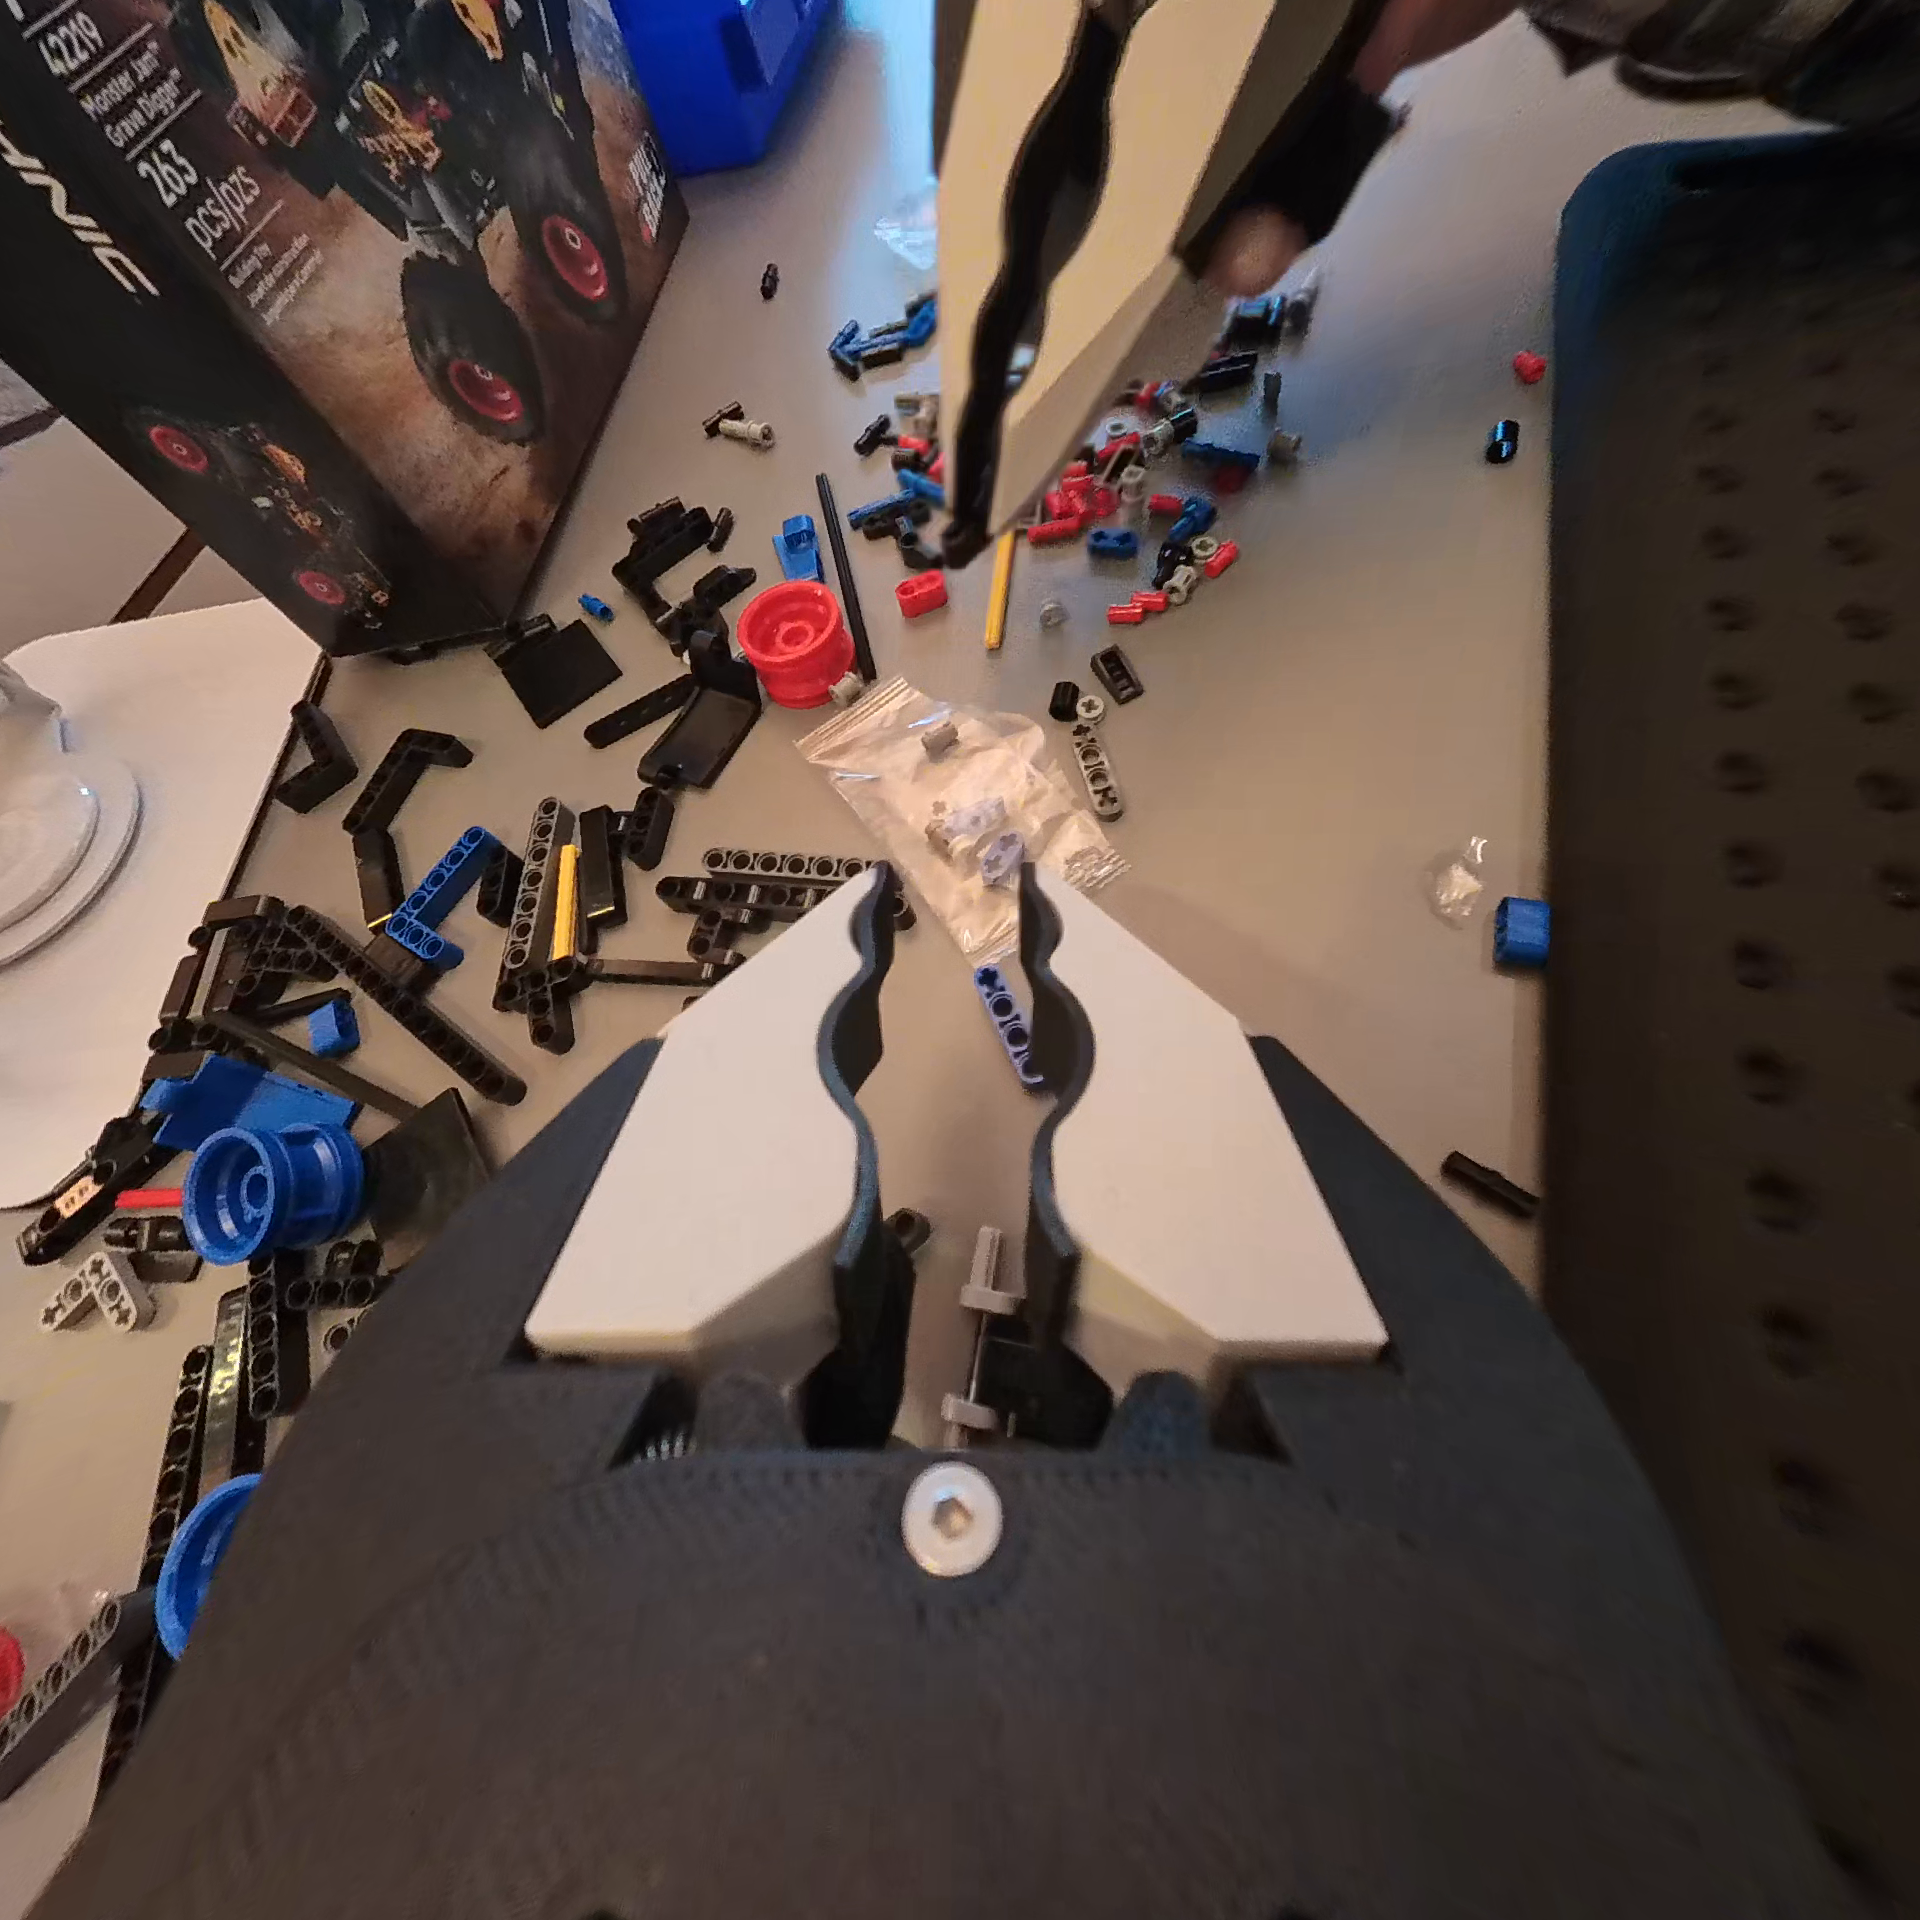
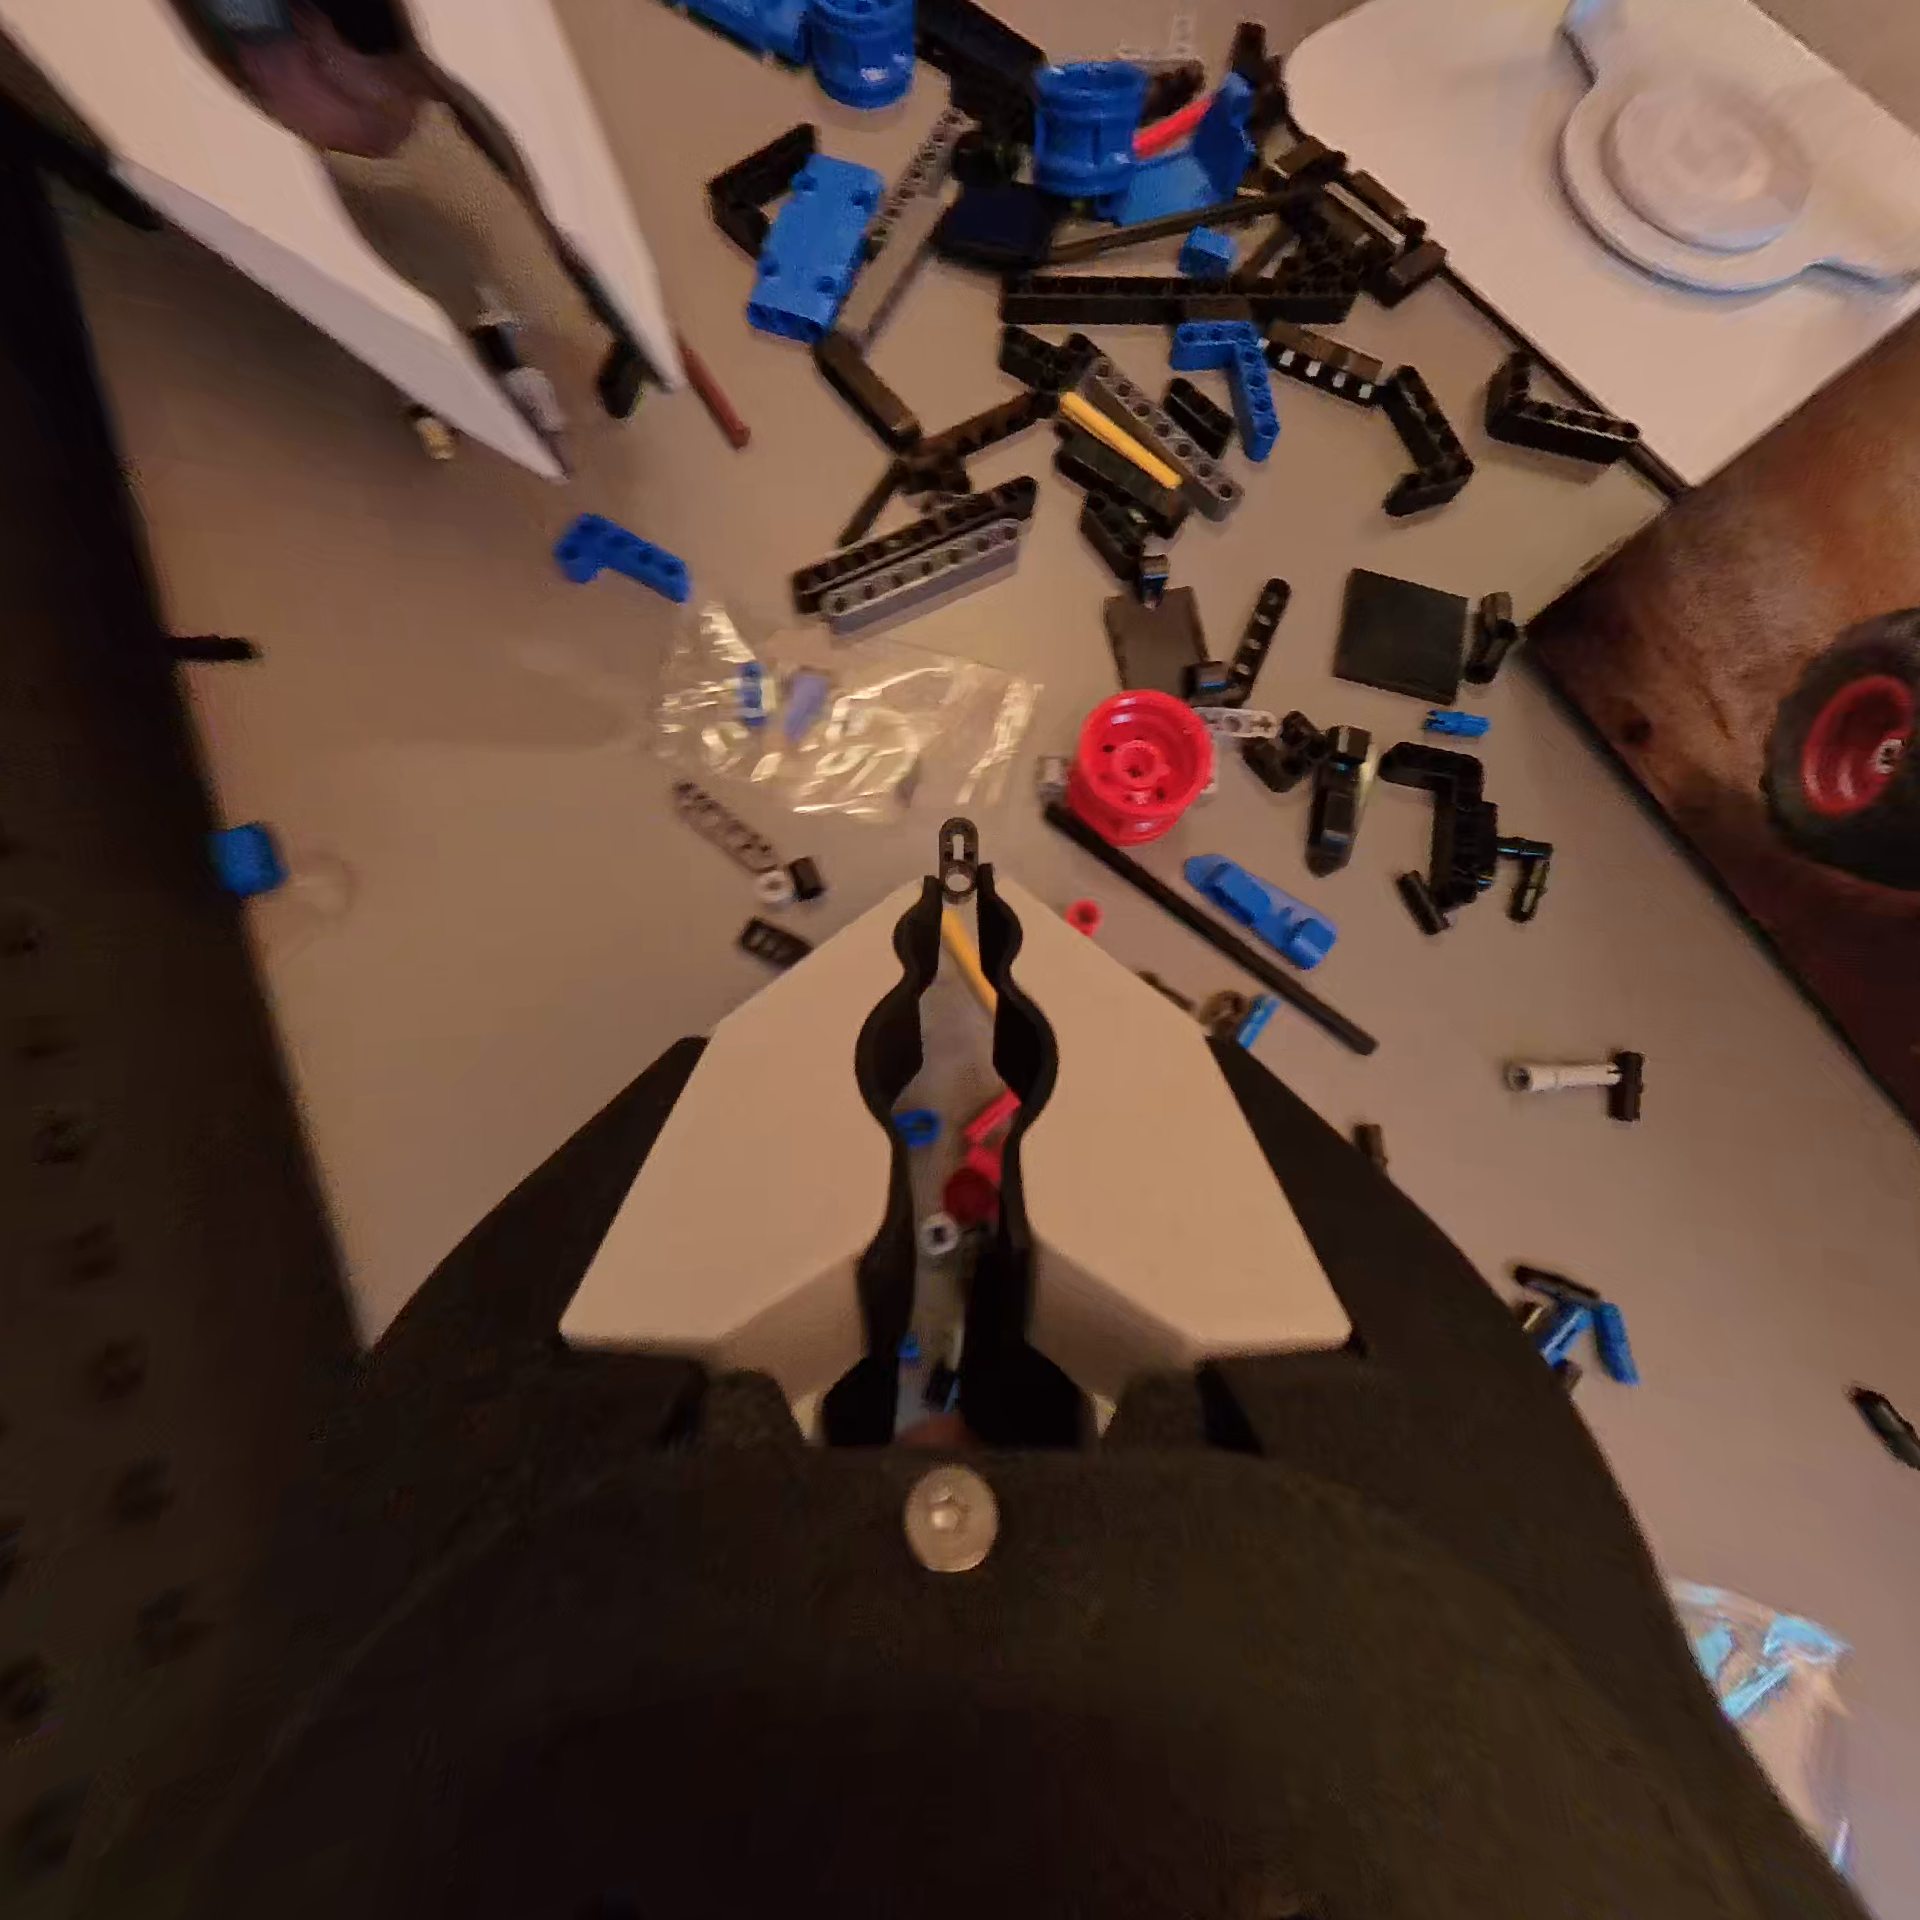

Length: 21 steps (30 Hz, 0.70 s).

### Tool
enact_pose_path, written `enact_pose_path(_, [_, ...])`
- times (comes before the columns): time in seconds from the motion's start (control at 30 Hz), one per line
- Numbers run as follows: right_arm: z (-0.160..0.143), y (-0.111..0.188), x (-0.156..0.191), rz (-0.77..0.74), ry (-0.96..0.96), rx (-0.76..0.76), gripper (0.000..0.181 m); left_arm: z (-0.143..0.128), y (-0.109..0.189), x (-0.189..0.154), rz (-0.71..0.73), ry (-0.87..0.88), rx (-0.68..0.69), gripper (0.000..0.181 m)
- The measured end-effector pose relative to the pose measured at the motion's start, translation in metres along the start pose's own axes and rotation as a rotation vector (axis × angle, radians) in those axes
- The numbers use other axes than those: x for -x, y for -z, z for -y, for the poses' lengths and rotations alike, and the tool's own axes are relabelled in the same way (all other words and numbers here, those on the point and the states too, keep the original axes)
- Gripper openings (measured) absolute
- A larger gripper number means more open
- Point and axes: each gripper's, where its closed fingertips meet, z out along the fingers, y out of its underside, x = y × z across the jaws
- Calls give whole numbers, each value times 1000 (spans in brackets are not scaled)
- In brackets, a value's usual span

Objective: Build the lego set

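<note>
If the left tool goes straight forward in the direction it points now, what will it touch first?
Probably the clear plastic bag with small grey pieces, lying just beyond the open left tool. The red wheel rim lies farther along, slightly left. Depth is unclear, so it might meet the grey table first.

Evenly lit, cool and bright in the left wrist view; dimmer, warmer, motion-smeared in the right. Strong wide-angle bending at edges; soft glare on the crinkled clear plastic bag point(image 2: 831, 727)

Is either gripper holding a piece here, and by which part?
The right gripper pinches a small black holed piece by its lower end; the upper end sticks out. The left gripper is open and empty.
</note>
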Motion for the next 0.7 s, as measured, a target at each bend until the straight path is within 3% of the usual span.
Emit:
enact_pose_path(0.17, [-16, 18, 61, 112, 56, 62, 6, 3, -4, -11, -32, -24, 0, 22])
enact_pose_path(0.37, [-42, 1, 95, 144, 45, 130, 8, 1, -10, -23, -50, -82, 31, 23])
enact_pose_path(0.57, [-39, 5, 94, 117, 30, 105, 18, 0, -10, -23, -53, -79, 31, 23])
enact_pose_path(0.7, [-38, 30, 60, 27, -6, 76, 22, -1, -9, -23, -50, -80, 28, 23])
